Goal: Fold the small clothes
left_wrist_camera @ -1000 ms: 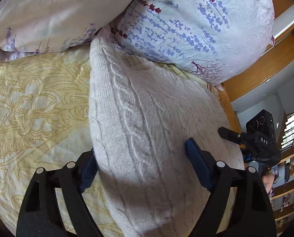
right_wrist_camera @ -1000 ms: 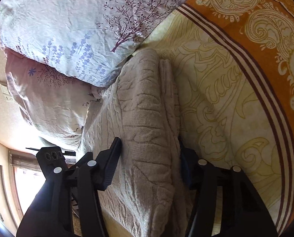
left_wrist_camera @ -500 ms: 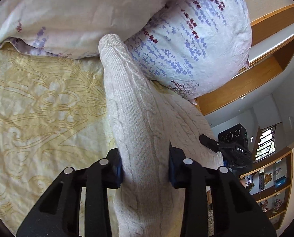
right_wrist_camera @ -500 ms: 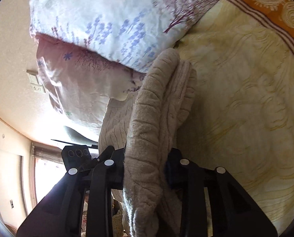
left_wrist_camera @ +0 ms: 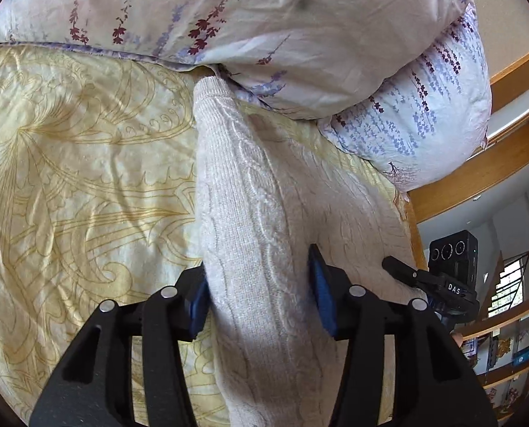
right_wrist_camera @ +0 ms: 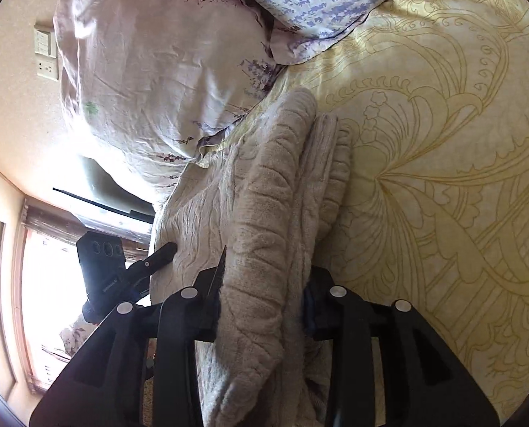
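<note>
A cream cable-knit sweater (left_wrist_camera: 264, 213) lies on a bed, over a yellow patterned bedspread (left_wrist_camera: 69, 178), with its far end tucked against two floral pillows (left_wrist_camera: 264, 17).

In the left wrist view, the left claw (left_wrist_camera: 261, 299) straddles a bunched ridge of the knit. Its jaws are opening: the left blue pad (left_wrist_camera: 198, 306) touches the fabric, while the right pad stands just clear of it.

In the right wrist view, the right claw (right_wrist_camera: 261, 299) straddles a thicker, layered fold of the same sweater (right_wrist_camera: 264, 195). Its jaws are also opening, though both pads seem to press the knit.

The sweater's long axis runs straight away from each claw, from near to far, toward the pillows. Each claw has the garment directly between its fingers, so neither is nearer. The other handheld device shows at the edge of each view.
</note>
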Tool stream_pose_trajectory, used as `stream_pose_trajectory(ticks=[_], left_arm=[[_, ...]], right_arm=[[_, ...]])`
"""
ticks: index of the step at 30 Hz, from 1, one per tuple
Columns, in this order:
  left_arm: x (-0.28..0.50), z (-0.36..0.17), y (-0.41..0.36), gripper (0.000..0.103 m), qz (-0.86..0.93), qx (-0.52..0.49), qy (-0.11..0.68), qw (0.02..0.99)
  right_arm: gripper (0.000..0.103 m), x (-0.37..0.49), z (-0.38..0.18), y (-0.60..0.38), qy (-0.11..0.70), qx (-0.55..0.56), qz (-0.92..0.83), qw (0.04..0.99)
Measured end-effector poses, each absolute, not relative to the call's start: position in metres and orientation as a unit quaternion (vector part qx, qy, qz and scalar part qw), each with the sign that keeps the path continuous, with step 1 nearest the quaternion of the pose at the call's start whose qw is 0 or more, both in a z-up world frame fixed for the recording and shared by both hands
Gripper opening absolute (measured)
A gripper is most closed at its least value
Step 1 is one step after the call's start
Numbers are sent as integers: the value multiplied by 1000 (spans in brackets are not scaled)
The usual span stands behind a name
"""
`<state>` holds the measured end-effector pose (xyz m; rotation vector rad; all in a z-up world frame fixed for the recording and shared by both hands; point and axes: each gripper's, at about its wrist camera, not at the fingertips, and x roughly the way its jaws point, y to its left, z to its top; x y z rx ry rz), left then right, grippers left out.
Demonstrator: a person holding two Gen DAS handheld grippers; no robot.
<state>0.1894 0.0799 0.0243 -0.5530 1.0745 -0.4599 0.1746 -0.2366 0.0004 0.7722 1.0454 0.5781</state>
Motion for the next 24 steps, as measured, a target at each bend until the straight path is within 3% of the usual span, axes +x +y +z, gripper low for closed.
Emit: stream_pose_trajectory(ticks=[4, 7, 13, 15, 16, 24], left_arm=[[166, 58, 83, 57, -158, -188, 441, 863], [140, 86, 71, 71, -131, -132, 396, 899], [119, 91, 15, 73, -158, -30, 400, 902], [118, 84, 1, 73, -167, -8, 405, 899], [119, 80, -4, 73, -173, -2, 412, 895], [123, 63, -24, 73, -166, 38, 424, 889]], right_arm=[[36, 162, 21, -267, 445, 344, 242, 791], [36, 162, 31, -288, 412, 356, 226, 808], [36, 179, 23, -273, 438, 344, 220, 801], [25, 178, 18, -270, 444, 342, 222, 798], [12, 179, 18, -269, 442, 335, 217, 803], [9, 193, 7, -267, 458, 310, 162, 817]])
